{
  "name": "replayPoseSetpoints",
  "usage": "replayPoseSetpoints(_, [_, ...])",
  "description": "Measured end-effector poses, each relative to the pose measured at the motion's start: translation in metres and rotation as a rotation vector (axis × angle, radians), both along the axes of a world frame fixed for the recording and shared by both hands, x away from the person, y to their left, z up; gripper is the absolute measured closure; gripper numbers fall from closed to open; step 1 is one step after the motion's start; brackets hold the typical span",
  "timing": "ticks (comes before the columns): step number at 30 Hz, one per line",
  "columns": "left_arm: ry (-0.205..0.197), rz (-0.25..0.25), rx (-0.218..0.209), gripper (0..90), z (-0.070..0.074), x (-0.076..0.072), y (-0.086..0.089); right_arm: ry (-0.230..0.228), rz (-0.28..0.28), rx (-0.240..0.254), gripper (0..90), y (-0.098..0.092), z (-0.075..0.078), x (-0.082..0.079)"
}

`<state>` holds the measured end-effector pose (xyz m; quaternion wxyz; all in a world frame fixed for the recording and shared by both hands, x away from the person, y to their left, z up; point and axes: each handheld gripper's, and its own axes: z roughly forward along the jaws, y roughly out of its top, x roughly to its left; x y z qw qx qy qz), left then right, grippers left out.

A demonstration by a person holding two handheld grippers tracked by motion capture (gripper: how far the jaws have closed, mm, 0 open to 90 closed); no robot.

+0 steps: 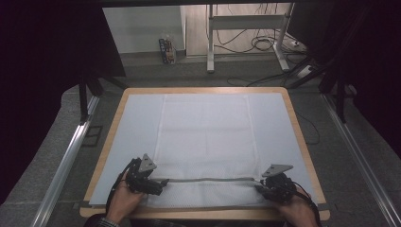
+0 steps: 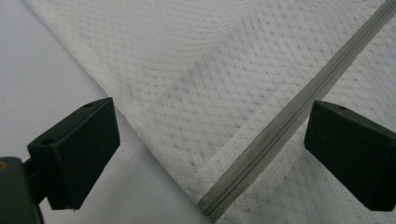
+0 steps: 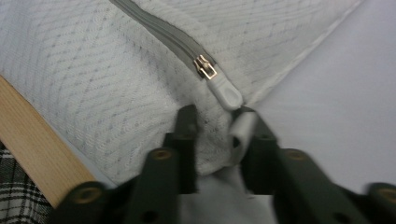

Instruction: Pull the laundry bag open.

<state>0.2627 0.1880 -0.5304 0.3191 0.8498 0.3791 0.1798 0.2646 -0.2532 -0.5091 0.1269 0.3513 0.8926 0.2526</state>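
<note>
A white mesh bag point(image 1: 203, 137) lies flat on a pale mat point(image 1: 137, 127), its grey zipper point(image 1: 208, 179) running across near the front edge. My left gripper point(image 1: 161, 184) sits at the zipper's left end. In the left gripper view it point(image 2: 212, 154) stands open, with the mesh point(image 2: 196, 93) and the zipper point(image 2: 289, 116) lying between its wide-apart jaws, untouched. My right gripper point(image 1: 261, 186) is at the zipper's right end. In the right gripper view it point(image 3: 219, 130) pinches bunched mesh at the bag's corner, just below the grey zipper pull point(image 3: 226, 91) and brass slider point(image 3: 205, 67).
The mat covers a wooden table point(image 1: 302, 142), whose front edge point(image 3: 37, 154) is close to my right gripper. Metal rails point(image 1: 66, 161) run along both sides on the floor. Beyond the table stand a desk frame point(image 1: 210, 42), loose cables point(image 1: 260, 45) and a small carton point(image 1: 167, 50).
</note>
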Motion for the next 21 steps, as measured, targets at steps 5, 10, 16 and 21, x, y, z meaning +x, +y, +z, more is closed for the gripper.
replayPoseSetpoints(5, [0.014,0.010,-0.033,3.7,0.004,0.001,-0.001,-0.019,0.021,-0.010,86.6,0.002,0.001,-0.001])
replayPoseSetpoints(10, [0.028,-0.002,-0.073,3.9,0.007,0.005,-0.006,-0.050,0.054,-0.007,86.7,0.000,0.004,-0.001])
replayPoseSetpoints(16, [0.045,-0.064,-0.116,2.8,0.013,0.013,-0.026,-0.062,0.064,0.031,85.6,-0.001,0.009,0.000])
replayPoseSetpoints(21, [0.053,-0.120,-0.159,4.0,0.019,0.021,-0.050,-0.095,0.098,0.027,86.3,-0.001,0.010,0.000])
